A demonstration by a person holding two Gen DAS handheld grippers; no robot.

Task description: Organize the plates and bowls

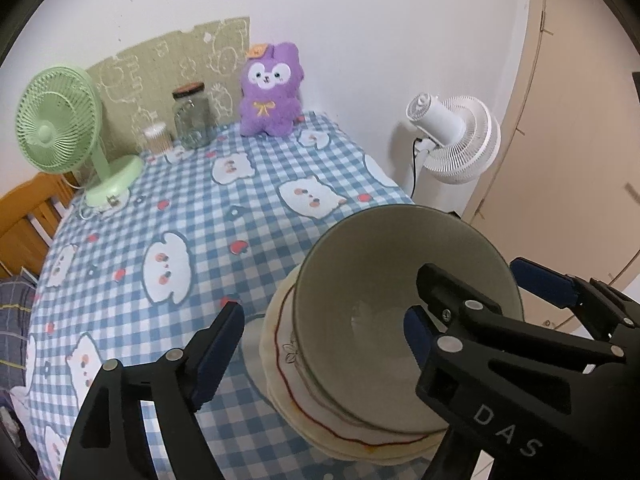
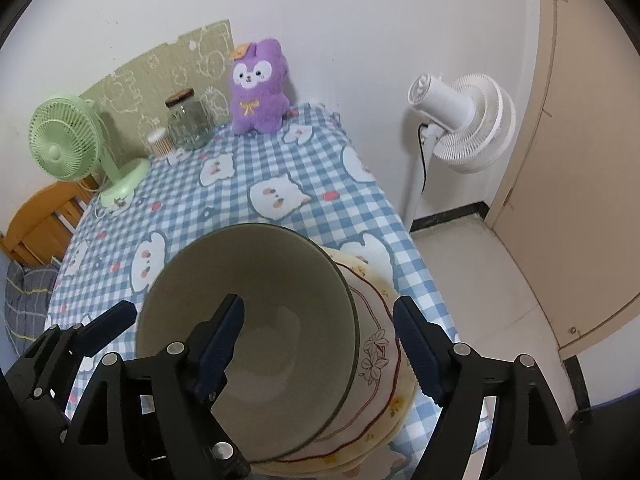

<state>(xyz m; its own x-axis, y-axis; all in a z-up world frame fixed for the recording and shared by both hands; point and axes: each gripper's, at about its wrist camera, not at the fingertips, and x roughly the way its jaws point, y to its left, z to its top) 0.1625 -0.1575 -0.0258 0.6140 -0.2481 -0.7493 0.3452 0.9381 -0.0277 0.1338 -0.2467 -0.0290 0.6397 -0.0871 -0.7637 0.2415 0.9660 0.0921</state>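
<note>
1. A grey-green bowl (image 1: 404, 300) sat on top of a stack of dishes near the table's near right corner, close to the right edge of the checked tablecloth (image 1: 224, 216).
2. Beneath the bowl was a white bowl (image 2: 376, 344) with a red rim line and a flower drawing, and below that cream plates (image 2: 400, 404); how many plates lay in the stack could not be told, since the bowls and the grippers covered most of it.
3. The left gripper (image 1: 324, 348) was spread wide, its jaws straddling the left side of the bowl, one finger outside and the other over the bowl's inside; the pads did not press on the rim.
4. The right gripper (image 2: 320, 344) was likewise spread, one finger over the bowl's inside and the other outside the stack's right side, clear of the dishes.
5. The stack's near edge and the table's near edge were cut off behind the gripper bodies.
6. The middle and left of the table lay open cloth.
7. Along the far edge stood a green fan (image 1: 60, 128) at the left corner, a small container of sticks (image 1: 157, 136), a glass jar (image 1: 192, 118) and a purple plush toy (image 1: 270, 92).
8. A white standing fan (image 2: 460, 120) stood on the floor past the right edge, beside a beige door (image 2: 580, 160).
</note>
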